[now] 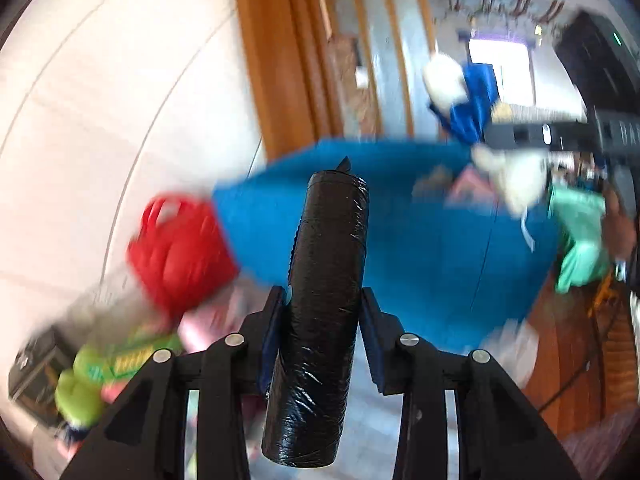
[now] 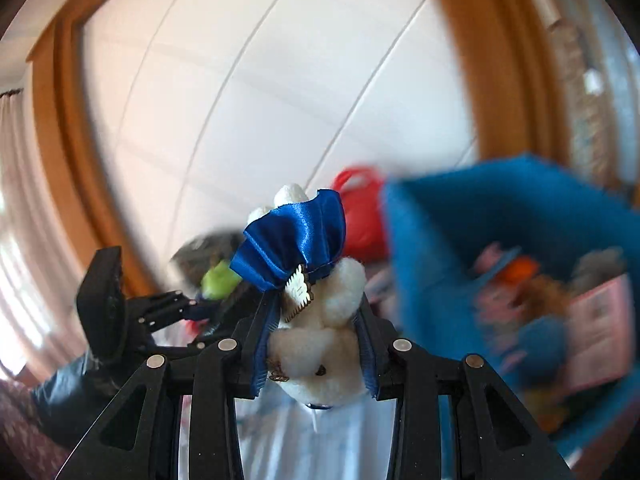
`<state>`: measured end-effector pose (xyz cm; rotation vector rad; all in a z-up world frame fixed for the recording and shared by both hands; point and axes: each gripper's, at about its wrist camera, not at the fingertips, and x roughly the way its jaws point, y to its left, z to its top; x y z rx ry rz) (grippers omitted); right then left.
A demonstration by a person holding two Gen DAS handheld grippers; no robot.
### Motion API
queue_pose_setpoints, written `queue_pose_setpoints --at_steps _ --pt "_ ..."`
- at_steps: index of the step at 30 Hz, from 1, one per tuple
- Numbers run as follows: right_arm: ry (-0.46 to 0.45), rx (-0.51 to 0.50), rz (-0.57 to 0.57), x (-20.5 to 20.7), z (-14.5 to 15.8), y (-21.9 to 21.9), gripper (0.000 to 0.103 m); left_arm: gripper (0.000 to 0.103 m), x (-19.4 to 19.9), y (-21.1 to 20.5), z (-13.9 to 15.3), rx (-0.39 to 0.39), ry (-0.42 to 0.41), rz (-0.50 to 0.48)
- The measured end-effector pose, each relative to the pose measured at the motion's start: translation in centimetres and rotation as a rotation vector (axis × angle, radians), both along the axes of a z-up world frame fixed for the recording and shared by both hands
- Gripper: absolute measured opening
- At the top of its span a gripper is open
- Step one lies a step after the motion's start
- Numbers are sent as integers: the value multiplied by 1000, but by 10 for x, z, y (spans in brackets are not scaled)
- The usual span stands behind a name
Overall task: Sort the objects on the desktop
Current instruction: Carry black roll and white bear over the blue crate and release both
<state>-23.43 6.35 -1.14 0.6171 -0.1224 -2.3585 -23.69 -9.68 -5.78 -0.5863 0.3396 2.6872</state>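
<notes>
My left gripper [image 1: 324, 300] was clamped on a black roll of bin bags [image 1: 320, 312], raised before the blue felt bin [image 1: 400, 240] — my right gripper [image 2: 316, 320] squeezed a white plush toy [image 2: 324, 332] with a blue satin bow [image 2: 292, 240], left of that bin.

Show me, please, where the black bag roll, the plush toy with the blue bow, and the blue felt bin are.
black bag roll [image 1: 324, 292], left wrist view, middle of its wrapped body.
plush toy [image 2: 320, 344], right wrist view, its cream belly.
blue felt bin [image 1: 420, 240], left wrist view, its near wall.
</notes>
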Motion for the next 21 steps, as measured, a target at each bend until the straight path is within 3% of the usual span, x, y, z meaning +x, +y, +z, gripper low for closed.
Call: queue_pose_setpoints --at_steps 5,12,21 --pt "67 -12 -171 -25 36 85 36 36 -51 99 52 55 79 27" --pt "50 -29 -259 -86 48 162 36 36 -113 188 75 36 76 160" --pt "-27 -59 -260 -134 32 200 40 37 -152 226 78 -4 40 322"
